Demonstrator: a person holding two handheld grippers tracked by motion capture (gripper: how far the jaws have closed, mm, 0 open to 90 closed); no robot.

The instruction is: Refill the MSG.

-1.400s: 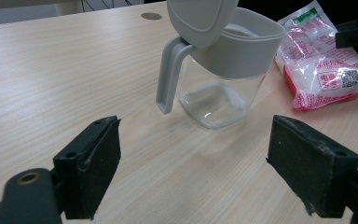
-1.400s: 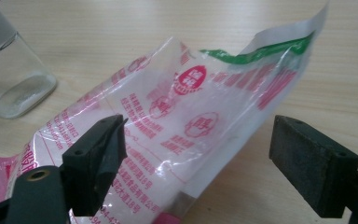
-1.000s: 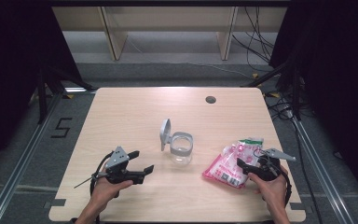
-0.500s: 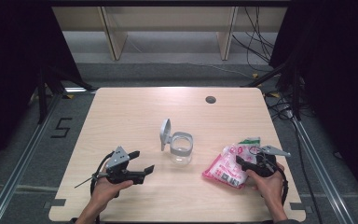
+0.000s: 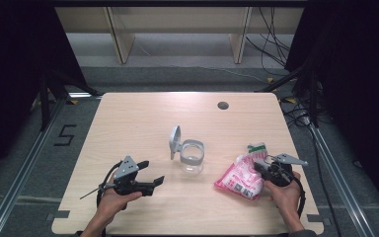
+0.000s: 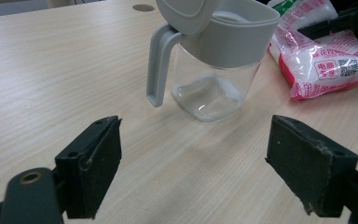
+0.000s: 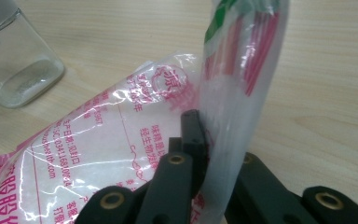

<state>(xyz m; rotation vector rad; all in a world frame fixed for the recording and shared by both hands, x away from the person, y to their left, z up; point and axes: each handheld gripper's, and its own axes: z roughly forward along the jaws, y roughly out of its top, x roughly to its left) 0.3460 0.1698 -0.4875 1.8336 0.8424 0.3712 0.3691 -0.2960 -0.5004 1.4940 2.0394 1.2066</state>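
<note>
Our right claw (image 7: 205,140) was clamped on the sugar bag (image 5: 241,177), while our left claw (image 6: 196,168) hung released before the jar (image 6: 214,70).

open tabletop (image 5: 143,123) left and far | jar (image 5: 192,157) blocks centre | bag (image 5: 240,177) blocks right-front

You're working at a pale wooden table (image 5: 128,123) with a small round dark hole (image 5: 222,105) near its far edge. Grey carpet floor (image 5: 187,79) lies beyond, light wooden shelf legs (image 5: 120,34) behind, black cables (image 5: 271,44) trailing far right, black curtains (image 5: 15,59) flanking.
</note>
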